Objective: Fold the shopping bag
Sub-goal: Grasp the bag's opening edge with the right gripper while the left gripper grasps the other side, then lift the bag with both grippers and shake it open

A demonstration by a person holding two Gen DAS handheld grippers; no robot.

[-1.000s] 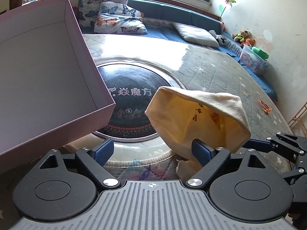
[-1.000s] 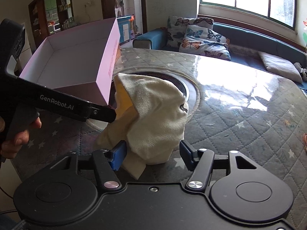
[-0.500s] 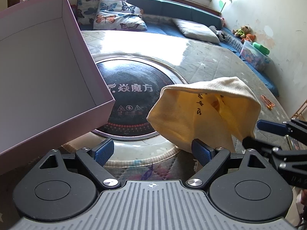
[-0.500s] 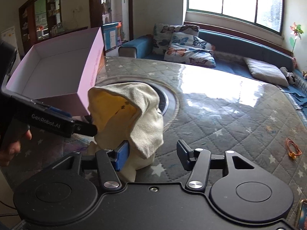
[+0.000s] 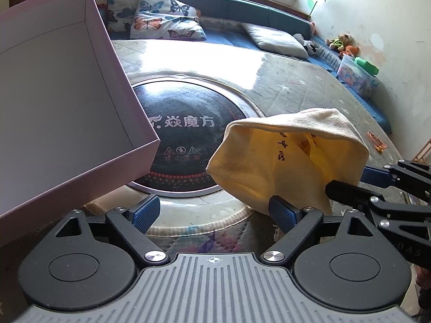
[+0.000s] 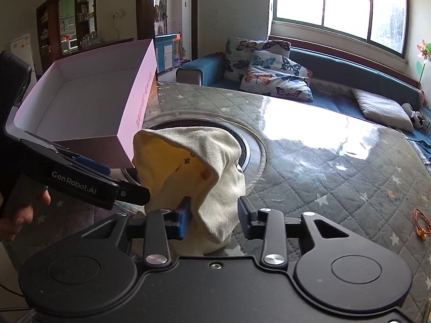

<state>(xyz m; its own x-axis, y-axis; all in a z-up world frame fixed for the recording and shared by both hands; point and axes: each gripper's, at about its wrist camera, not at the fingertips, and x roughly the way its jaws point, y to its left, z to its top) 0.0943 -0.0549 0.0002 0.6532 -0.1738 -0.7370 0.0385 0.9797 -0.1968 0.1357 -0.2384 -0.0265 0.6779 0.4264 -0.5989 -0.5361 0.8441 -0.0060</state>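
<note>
Both grippers are black with blue ribbed pads on the fingers. The left gripper (image 5: 216, 211) has a grey striped plate, round black discs and shiny silver screws. The right gripper (image 6: 214, 218) has them too. White letters say "GenRobot.AI".

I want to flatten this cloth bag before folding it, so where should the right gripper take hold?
Grip the hemmed edge of the bag's open mouth, the one firm, thin line on a slumped heap. The right gripper is open with cloth drooping between its fingers, so closing on the low hem from its own side seems easiest. The left gripper is open beside the bag.
</note>
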